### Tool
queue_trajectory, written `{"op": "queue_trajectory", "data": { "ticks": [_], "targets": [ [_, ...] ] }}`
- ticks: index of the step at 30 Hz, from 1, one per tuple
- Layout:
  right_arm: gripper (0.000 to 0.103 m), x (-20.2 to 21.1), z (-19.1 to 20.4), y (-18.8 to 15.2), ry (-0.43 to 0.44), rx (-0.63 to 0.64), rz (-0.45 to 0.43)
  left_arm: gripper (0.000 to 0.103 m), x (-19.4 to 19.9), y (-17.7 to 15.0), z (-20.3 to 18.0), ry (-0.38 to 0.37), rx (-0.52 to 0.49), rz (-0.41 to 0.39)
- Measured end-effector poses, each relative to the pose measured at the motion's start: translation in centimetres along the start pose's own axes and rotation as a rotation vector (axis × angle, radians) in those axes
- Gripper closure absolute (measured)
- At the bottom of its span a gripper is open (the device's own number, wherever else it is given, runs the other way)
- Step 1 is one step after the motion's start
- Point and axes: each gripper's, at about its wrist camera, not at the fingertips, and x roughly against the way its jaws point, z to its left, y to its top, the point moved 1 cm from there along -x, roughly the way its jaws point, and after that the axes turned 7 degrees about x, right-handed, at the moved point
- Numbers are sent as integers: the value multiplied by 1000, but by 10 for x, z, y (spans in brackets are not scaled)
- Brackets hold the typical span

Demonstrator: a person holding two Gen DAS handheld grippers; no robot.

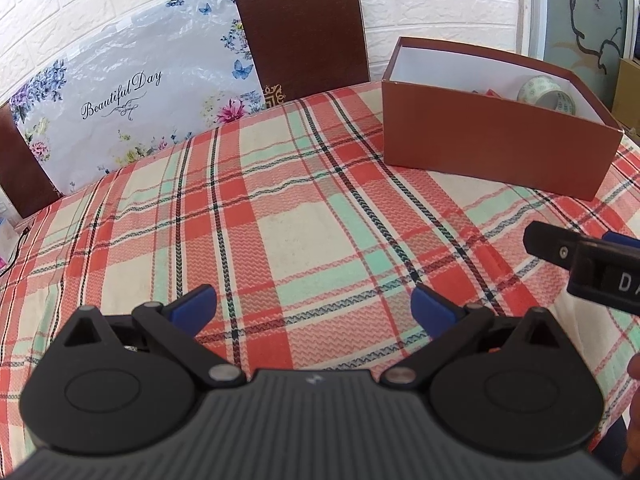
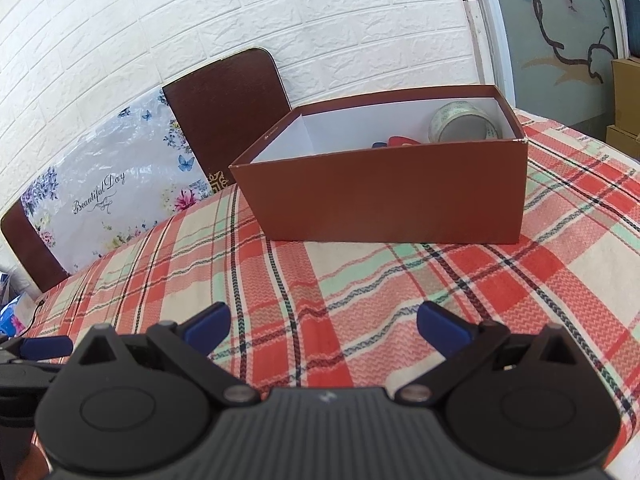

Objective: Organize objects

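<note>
A brown open box [image 1: 496, 136] with a white inside stands on the plaid tablecloth at the far right; it also shows in the right wrist view [image 2: 384, 196]. Inside it lie a patterned tape roll [image 1: 548, 94] [image 2: 464, 122] and some red and blue items [image 2: 396, 142], mostly hidden by the front wall. My left gripper [image 1: 314, 306] is open and empty above the cloth, well short of the box. My right gripper [image 2: 322, 326] is open and empty, facing the box; part of it shows at the right edge of the left wrist view [image 1: 584, 260].
Plaid tablecloth [image 1: 280, 220] covers the table. Two dark brown chair backs [image 1: 300, 28] [image 1: 20, 168] and a floral "Beautiful Day" bag [image 1: 124, 96] stand behind the far edge. White brick wall behind. Cardboard boxes [image 2: 626, 96] at far right.
</note>
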Motion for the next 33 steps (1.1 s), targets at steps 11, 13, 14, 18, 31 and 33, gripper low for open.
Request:
{"op": "queue_trajectory", "data": {
  "ticks": [11, 13, 14, 18, 31, 33],
  "targets": [
    [0, 2, -1, -1, -1, -9, -2, 0, 3, -1, -2, -6, -6, -9],
    [0, 2, 0, -1, -1, -8, 1, 0, 3, -1, -3, -9, -10, -11],
    [0, 2, 0, -1, 1, -9, 3, 0, 4, -1, -3, -10, -12, -11],
    [0, 2, -1, -1, 1, -7, 5, 0, 4, -2, -3, -12, -19, -14],
    [0, 4, -3, 0, -13, -20, -15, 0, 5, -2, -3, -25, -28, -22],
    [0, 4, -3, -1, -17, -24, -11, 0, 4, -2, -3, -27, -29, -22]
  ]
}}
